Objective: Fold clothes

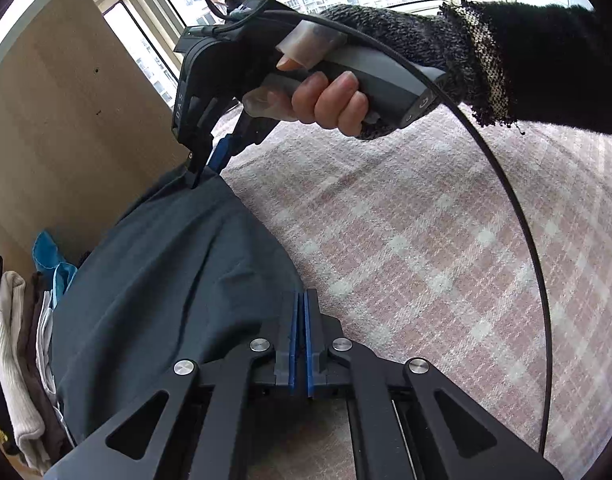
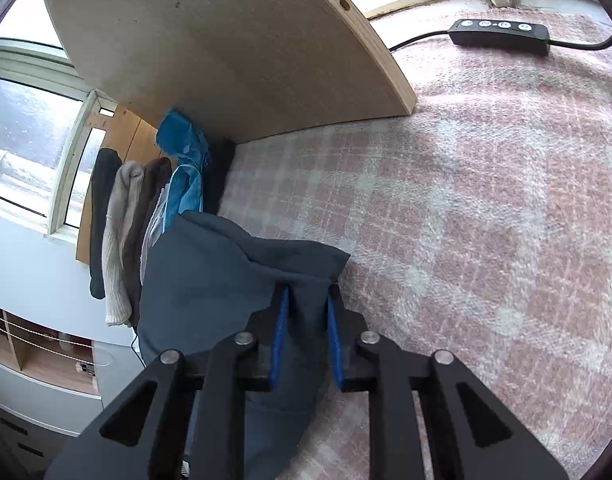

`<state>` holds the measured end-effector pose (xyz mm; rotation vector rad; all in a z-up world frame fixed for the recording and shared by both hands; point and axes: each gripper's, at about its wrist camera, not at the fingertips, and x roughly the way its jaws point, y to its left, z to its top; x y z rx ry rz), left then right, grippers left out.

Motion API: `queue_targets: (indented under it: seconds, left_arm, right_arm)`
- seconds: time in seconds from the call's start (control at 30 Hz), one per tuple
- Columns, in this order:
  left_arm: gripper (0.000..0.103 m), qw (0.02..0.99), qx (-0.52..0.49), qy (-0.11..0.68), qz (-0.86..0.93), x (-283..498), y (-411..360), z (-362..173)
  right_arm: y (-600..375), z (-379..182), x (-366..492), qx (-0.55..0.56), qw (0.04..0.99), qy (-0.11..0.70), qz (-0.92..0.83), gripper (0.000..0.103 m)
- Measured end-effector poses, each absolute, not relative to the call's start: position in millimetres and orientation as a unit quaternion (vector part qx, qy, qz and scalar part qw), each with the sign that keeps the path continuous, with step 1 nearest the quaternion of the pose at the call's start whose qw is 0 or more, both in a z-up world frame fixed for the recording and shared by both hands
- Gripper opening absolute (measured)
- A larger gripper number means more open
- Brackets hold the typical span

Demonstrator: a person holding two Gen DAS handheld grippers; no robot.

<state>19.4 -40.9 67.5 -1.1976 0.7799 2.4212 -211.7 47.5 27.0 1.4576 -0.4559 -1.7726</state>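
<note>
A: Which step of the folding was in hand here?

B: I judge it was the carrying or laying step. The dark slate-blue cotton garment (image 1: 166, 280) was held up at 2 places over the pink and white plaid blanket (image 1: 425, 260). It hung beside the stack of folded clothes (image 2: 138, 216) that lay against the pale wooden board (image 2: 226, 48).

A: How were the fingers?

B: The right gripper (image 2: 306, 320) had its blue-padded fingers (image 2: 281, 336) partly apart, with a thick fold of the garment between them, so it was grasping the cloth. In the left wrist view the left gripper (image 1: 301, 344) had its fingers pressed together. I think they pinched an edge of the same garment, but the cloth inside was hardly visible.

A: And the next move?

B: In my opinion, both grippers should lower the garment flat on the blanket, keep the edge stretched and the 2 corners level, and only then release. If one side released early, the fold might slide.
</note>
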Motion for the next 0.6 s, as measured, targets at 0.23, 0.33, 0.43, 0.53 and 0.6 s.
queue_targets:
  seconds: [0.23, 0.33, 0.43, 0.53, 0.6]
  left_arm:
    - [0.000, 0.255, -0.454, 0.289, 0.803, 74, -14, 62]
    - [0.000, 0.240, -0.463, 0.278, 0.807, 74, -11, 53]
    - [0.006, 0.211, -0.450, 0.257, 0.829, 64, -24, 62]
    - [0.043, 0.180, -0.439, 0.264, 0.840, 48, -33, 55]
    - [0.058, 0.166, -0.437, 0.266, 0.843, 40, -38, 50]
  right_arm:
    - [41, 29, -215, 0.574, 0.366, -0.166, -0.714, 0.010]
    - [43, 30, -215, 0.576, 0.362, -0.167, -0.713, 0.011]
    - [44, 28, -218, 0.583, 0.361, -0.174, -0.707, 0.012]
    - [45, 27, -222, 0.591, 0.361, -0.183, -0.698, 0.015]
    - [44, 28, -222, 0.593, 0.361, -0.183, -0.696, 0.015]
